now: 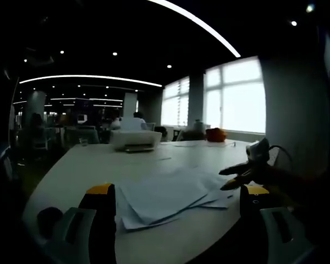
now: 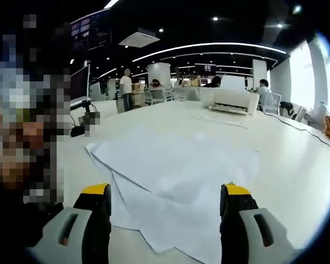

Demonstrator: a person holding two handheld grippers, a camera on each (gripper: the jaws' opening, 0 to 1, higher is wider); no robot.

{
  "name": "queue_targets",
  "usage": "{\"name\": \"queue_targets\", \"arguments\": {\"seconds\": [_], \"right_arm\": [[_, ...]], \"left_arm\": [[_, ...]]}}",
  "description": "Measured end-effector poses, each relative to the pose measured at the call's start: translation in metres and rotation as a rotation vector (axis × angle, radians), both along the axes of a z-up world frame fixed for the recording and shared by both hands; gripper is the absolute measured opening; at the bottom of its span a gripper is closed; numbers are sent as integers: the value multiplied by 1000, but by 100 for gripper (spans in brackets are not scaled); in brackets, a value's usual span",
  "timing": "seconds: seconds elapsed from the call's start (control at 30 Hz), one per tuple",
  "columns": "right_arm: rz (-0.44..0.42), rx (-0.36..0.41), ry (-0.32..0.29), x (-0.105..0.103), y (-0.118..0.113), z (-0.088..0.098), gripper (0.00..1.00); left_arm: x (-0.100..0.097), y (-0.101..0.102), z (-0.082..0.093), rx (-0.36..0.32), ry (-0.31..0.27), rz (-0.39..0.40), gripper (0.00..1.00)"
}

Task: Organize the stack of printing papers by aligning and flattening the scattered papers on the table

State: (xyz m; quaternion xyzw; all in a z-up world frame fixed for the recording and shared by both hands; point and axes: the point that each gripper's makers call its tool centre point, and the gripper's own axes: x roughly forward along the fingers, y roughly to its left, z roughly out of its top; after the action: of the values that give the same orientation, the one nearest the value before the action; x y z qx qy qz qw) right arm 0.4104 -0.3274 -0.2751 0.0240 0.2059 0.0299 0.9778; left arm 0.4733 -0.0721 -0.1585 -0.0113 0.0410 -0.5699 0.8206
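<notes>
While both pairs of tongs hover low over a large white desk [image 2: 297, 165], the loose papers [image 2: 176, 181] lie fanned out on it in an untidy, overlapping pile, their edges and corners pointing different ways.

Seen from the right gripper view, the right tongs [image 2: 168, 206] stand with jaws wide apart and nothing between them; the yellow-tipped jaws rise on either side of the near corner of the papers, which spread away across the desk towards a white printer [image 2: 229, 101] standing further back. A black cable [image 2: 297, 127] runs along the desk to the right of the sheets. People stand and sit among chairs in the office behind, under long curved ceiling lights.

Seen from the left gripper view, which is much darker, the left tongs [image 1: 176, 203] are likewise spread wide and hold nothing. The papers [image 1: 165, 195] lie just beyond and between the jaws, near the desk's [image 1: 88, 165] near edge. Coming in from the right, the right tongs [image 1: 236, 177] show as dark pointed jaws just beside the far right edge of the papers; whether they touch the sheets cannot be told. Further back stand the printer [image 1: 135, 139] and an orange object [image 1: 215, 134], before bright windows [image 1: 236, 93].
</notes>
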Motion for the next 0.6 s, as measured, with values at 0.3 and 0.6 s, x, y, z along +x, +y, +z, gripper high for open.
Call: {"name": "queue_targets", "arguments": {"seconds": [0.3, 0.6], "right_arm": [[-47, 43, 8, 11, -11, -15, 68], [-62, 41, 30, 17, -13, -26, 63]], "left_arm": [[0, 0, 0, -1, 1, -1, 96], [0, 0, 0, -2, 3, -3, 96]]}}
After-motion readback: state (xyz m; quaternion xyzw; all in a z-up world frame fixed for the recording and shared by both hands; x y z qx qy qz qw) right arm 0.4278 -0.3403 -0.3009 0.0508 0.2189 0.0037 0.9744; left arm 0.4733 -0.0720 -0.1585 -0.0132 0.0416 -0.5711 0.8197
